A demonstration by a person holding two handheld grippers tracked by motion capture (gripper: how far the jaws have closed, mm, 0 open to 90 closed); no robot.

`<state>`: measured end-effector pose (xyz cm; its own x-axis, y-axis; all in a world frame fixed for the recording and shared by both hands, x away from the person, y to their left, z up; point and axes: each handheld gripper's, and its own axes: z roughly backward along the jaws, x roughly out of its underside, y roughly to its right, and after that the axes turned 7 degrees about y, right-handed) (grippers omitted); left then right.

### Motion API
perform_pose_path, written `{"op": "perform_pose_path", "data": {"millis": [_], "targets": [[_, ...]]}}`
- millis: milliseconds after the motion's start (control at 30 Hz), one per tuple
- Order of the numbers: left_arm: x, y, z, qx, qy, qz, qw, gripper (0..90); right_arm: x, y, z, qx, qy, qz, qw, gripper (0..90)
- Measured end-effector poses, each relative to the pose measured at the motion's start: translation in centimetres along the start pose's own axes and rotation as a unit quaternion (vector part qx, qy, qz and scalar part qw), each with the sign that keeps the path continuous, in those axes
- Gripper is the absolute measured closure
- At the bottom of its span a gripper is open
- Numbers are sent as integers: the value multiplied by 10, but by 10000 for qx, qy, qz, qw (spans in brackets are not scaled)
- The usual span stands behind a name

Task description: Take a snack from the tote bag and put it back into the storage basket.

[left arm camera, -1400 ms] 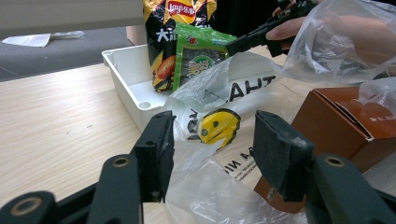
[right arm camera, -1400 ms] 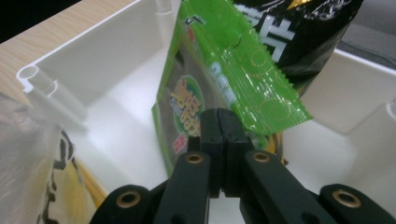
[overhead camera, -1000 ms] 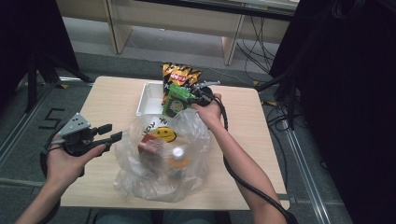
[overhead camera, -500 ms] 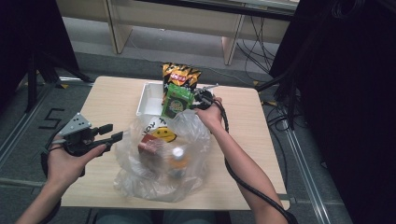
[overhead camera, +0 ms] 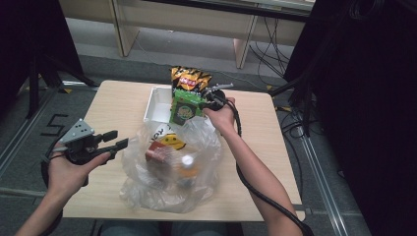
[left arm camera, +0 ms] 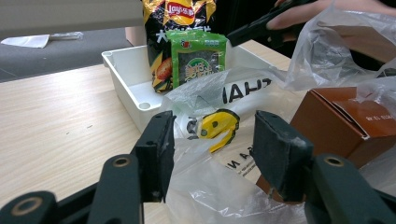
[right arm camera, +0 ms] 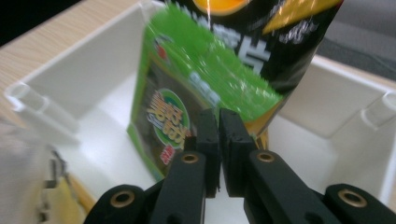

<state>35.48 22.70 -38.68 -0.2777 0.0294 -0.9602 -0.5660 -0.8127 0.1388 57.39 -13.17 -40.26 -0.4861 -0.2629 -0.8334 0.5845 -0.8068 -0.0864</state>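
A green snack packet (overhead camera: 183, 109) stands in a white bin (overhead camera: 156, 105) and leans on a black and yellow chips bag (overhead camera: 189, 77). My right gripper (overhead camera: 204, 101) holds the packet's (right arm camera: 173, 93) right edge. The jaws (right arm camera: 218, 116) are nearly together and have just eased open a sliver, with that edge still between them. My left gripper (overhead camera: 119, 138) hovers open at the left side of a clear plastic bag (overhead camera: 167, 191). Its jaws (left arm camera: 212, 140) face the bag's smiley print (left arm camera: 217, 126), and nothing is gripped.
Inside the plastic bag lie a brown box (overhead camera: 157, 153) and a bottle with a white cap (overhead camera: 187, 160). The wooden table (overhead camera: 118, 103) has bare room at its left and right. Table legs and cables stand on the floor beyond it.
None of note: the right hand with the green packet has shifted only slightly at the bin. The left hand has kept still.
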Motion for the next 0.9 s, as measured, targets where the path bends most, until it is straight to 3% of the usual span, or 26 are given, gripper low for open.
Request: {"op": "perform_pose_path", "data": {"millis": [67,167,267,467,533,767,800,900], "targets": [[0,0,1,28,8,-26,10000,488,-4,-3,16,-143,292,189,9993,859],[-1,2,1,68,3,-40,10000,507,-8,-15,53,-379,466,314,9977,851],[-3,7,-1,146,-19,-91,9999,539,-4,-25,78,-649,661,450,9947,851],[-8,17,-3,305,-46,-170,9994,597,10,-46,127,-1075,695,533,9903,852],[-11,20,-4,350,-15,-173,9992,615,13,-53,142,-1111,751,692,9885,855],[-13,29,-11,559,-190,-264,9979,703,22,-79,165,-1501,876,965,9800,900],[-12,30,-12,582,-230,-256,9977,710,24,-83,165,-1617,852,1046,9776,900],[-8,29,-16,643,-386,-253,9969,716,36,-92,163,-1715,588,1154,9766,899]]}}
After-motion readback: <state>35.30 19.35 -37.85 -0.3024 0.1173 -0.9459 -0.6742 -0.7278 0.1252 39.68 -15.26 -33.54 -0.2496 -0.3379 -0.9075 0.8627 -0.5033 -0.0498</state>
